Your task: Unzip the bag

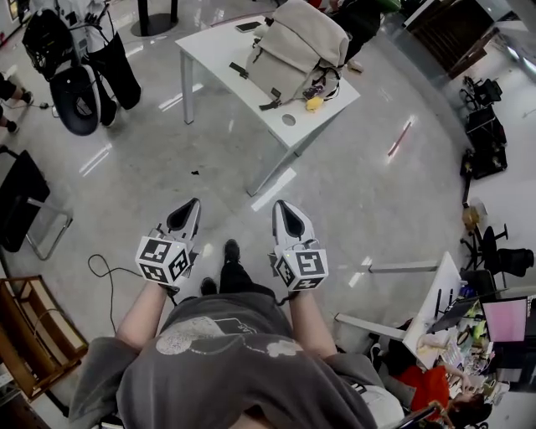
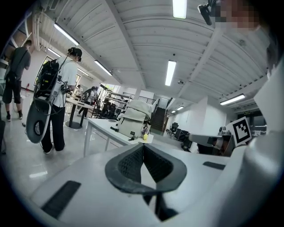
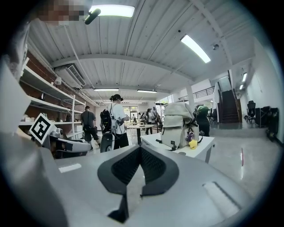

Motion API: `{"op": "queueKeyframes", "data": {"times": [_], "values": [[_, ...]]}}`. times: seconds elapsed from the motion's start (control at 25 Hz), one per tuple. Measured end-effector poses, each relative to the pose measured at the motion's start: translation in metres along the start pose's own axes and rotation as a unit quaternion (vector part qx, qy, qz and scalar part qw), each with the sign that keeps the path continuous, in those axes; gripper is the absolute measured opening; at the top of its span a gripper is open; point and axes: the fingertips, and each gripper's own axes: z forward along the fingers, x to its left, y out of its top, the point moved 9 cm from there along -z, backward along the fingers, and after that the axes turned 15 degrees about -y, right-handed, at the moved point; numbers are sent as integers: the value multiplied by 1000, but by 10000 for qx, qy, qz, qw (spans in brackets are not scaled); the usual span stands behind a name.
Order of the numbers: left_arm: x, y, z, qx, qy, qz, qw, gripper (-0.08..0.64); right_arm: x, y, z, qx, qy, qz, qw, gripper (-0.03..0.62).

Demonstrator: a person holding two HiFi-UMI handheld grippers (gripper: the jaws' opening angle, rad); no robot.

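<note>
**Bag** (image 1: 295,49) (image 2: 132,119) (image 3: 176,120): pale beige backpack with dark strap ends. It stands on the white table (image 1: 209,52) and fills most of the top from the far edge towards the right corner. The state of the zip cannot be made out at this range.

**Yellow charm** (image 1: 314,104) (image 3: 192,143): small, it hangs from the bag's front, low beside the table's right edge.

**Dark flat item** (image 1: 248,26): rests at the table's far edge, just beside the bag. Too small to identify.

**Round hole** (image 1: 289,120): set in the tabletop near the near corner.

**Left claw** (image 1: 191,207) (image 2: 143,146): jaws together, tip to tip, with nothing between them. It is held out over the glossy floor (image 1: 167,151), well apart from the table and pointing towards it.

**Right claw** (image 1: 283,209) (image 3: 140,148): jaws together and empty. It is held level with the left claw, likewise well short of the table.

**Person** (image 1: 79,59) (image 2: 60,99) (image 3: 116,119): stands on the floor beyond the table's left corner, in a white top and dark trousers, carrying dark gear on the back.

**Black chair** (image 1: 21,205): on the floor, far left.

**Wooden rack** (image 1: 33,335): on the floor at lower left.
</note>
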Motion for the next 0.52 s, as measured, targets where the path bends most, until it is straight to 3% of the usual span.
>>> {"op": "queueKeyframes", "data": {"times": [0.12,0.32,0.52], "values": [[-13,-9,-11,-37,-20,-97,9999,8,1,-2,-21,5,-42,-79,10000,-2],[-5,12,-29,-63,-92,-56,9999,8,29,15,-16,7,-19,-148,9999,-2],[-29,-13,17,-142,-222,59,9996,8,-14,-2,-17,-161,57,-369,9992,-2]]}}
